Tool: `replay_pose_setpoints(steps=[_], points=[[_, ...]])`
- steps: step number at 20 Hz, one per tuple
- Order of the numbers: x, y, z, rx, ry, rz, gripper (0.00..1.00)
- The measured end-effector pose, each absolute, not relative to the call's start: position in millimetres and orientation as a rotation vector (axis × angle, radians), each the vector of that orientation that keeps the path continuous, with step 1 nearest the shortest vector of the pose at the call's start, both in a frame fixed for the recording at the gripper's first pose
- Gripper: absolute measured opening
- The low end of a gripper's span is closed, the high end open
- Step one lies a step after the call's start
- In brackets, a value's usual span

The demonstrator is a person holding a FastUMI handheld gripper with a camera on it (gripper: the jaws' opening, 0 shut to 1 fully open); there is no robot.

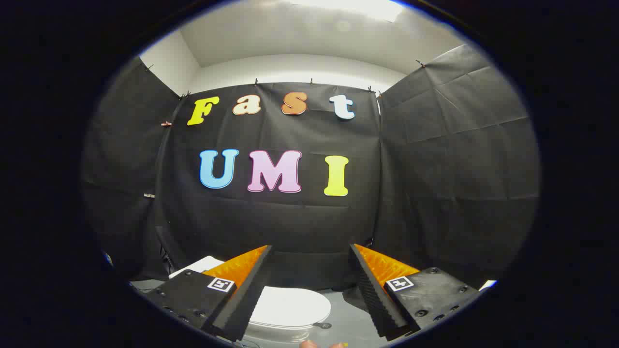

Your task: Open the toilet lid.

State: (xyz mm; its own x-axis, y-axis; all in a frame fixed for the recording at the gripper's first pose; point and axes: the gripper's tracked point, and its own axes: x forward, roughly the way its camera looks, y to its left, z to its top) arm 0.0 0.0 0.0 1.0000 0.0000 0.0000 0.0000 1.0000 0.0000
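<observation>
Toilet lid [290, 304] closed, lying flat on bowl, low ahead of gripper [309, 270], seen between and beneath fingers, nearer left finger; no contact. Lid long axis appears to run roughly away from gripper toward black cloth wall [290, 227]; hinge end judged on far side. Jaws wide apart, holding nothing. Grey floor [348, 324] beside toilet. Judgement: approach stage; lid edge lies below jaws, so descent needed
</observation>
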Motion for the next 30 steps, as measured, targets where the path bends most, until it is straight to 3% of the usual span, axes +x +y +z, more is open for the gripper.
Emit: replay_pose_setpoints(steps=[24, 30], points=[[2, -5, 3, -0.02, -0.042, -0.017, 0.98], [20, 1, -29, -0.027, -0.051, 0.015, 0.98]])
